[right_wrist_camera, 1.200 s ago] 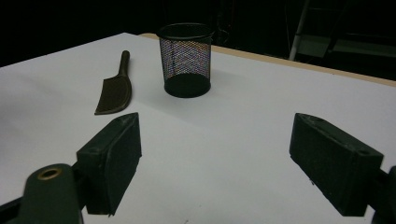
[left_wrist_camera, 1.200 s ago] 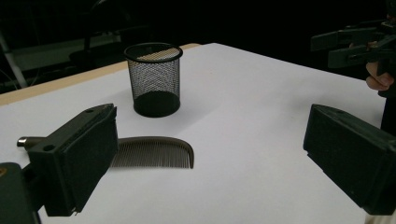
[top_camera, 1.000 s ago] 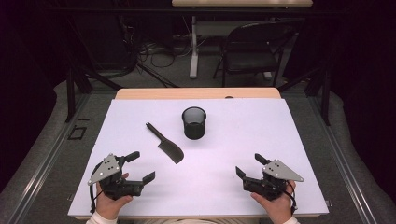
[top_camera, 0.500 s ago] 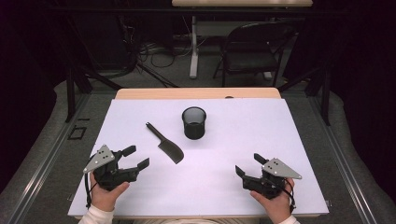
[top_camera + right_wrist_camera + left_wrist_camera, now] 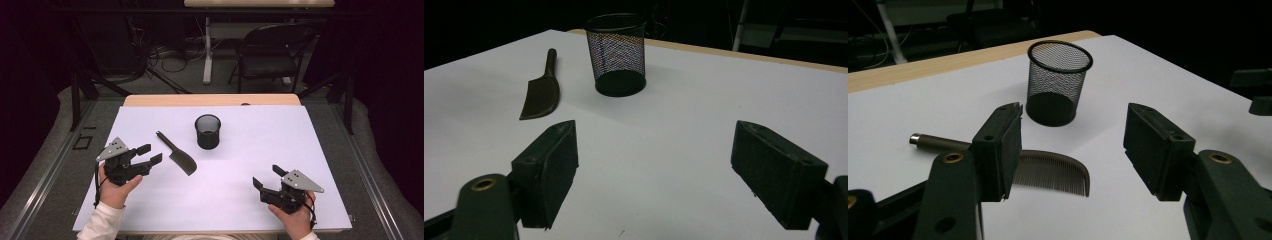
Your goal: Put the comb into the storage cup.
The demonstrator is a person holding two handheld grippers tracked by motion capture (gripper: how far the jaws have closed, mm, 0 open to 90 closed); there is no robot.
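Narrowing but with nothing between its jaws, the left gripper (image 5: 150, 155) is held just beside the comb (image 5: 176, 154), which lies flat on the table (image 5: 300, 150), handle toward the far left, toothed blade toward the near right. The right gripper (image 5: 265, 177) is kept apart and empty. The thin comb could be skidded away if pinched off-centre.

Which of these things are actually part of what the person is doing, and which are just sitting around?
In the job:
- left gripper, jaws open and just been closing with nothing between them, near the comb
- comb
- mesh cup

Just there:
- right gripper, open
- chair
- cables
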